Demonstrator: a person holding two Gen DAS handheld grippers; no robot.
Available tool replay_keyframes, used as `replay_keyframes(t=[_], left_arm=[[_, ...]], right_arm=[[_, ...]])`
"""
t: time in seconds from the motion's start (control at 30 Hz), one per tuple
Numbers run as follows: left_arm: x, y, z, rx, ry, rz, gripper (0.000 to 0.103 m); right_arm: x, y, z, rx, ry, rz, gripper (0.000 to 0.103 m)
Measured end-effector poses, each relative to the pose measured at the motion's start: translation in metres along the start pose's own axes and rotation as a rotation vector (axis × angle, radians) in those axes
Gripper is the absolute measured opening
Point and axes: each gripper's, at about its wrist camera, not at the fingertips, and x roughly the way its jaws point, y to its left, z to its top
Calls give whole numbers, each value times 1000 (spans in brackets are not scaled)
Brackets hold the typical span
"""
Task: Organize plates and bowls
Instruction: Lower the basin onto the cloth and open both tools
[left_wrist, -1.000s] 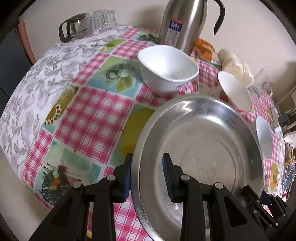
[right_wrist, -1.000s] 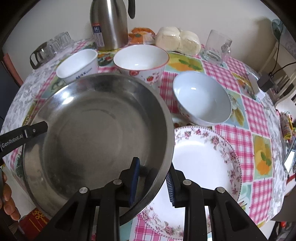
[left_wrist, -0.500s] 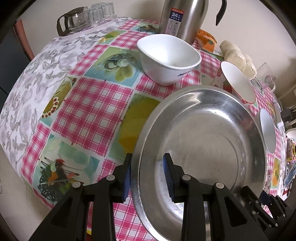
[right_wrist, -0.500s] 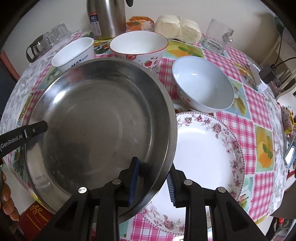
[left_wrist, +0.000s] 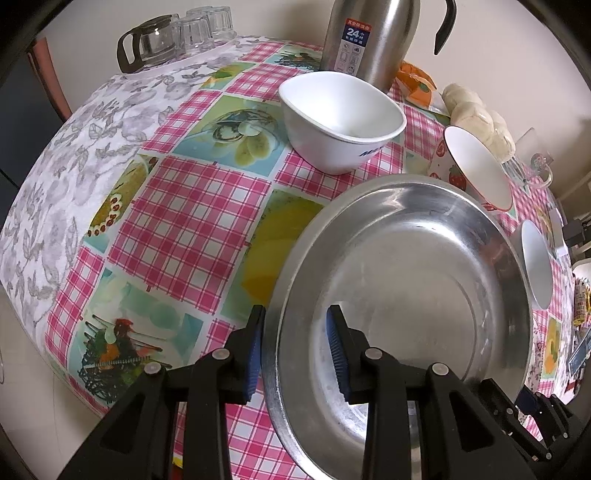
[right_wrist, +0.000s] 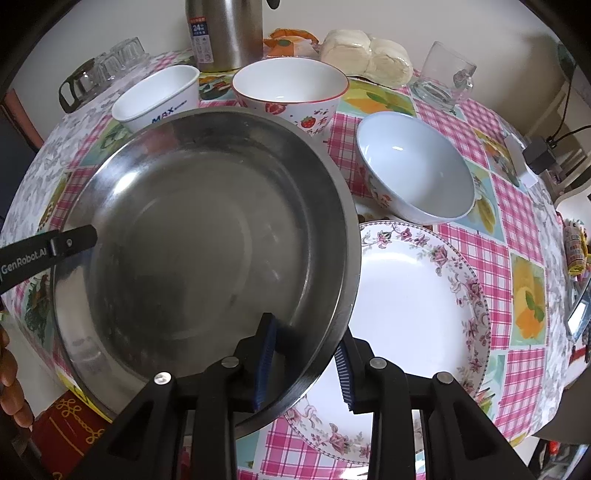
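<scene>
Over the counter (right_wrist: 480, 258), I am holding the steel pan (right_wrist: 207, 236) by opposite rims, left tongs (left_wrist: 295, 349) and right tongs (right_wrist: 304, 363) both narrowly clamped. Plate (right_wrist: 406, 288) and three bowls are waiting unstacked.

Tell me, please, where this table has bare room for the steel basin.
Free: the checked cloth left of the steel basin, bordered by the white square bowl and glass pot. Crowded: the right, with floral plate, blue bowl and strawberry bowl.
</scene>
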Motion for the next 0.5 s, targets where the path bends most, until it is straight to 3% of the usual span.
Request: replay_keyframes(t=[0.1, 0.2, 0.33, 0.4, 0.5], left_arm=[[-4, -1, 1, 11, -20, 12, 36], [-6, -2, 2, 11, -33, 14, 46], [-9, -2, 3, 14, -54, 31, 48], [-11, -1, 3, 15, -62, 40, 60], [-15, -2, 4, 20, -79, 58, 65]], right_arm=[[2, -4, 2, 9, 1, 15, 39], [3, -5, 4, 12, -4, 10, 47], [1, -8, 5, 24, -14, 4, 50], [-1, -12, 8, 35, -32, -4, 51], [-10, -19, 12, 67, -82, -16, 66]])
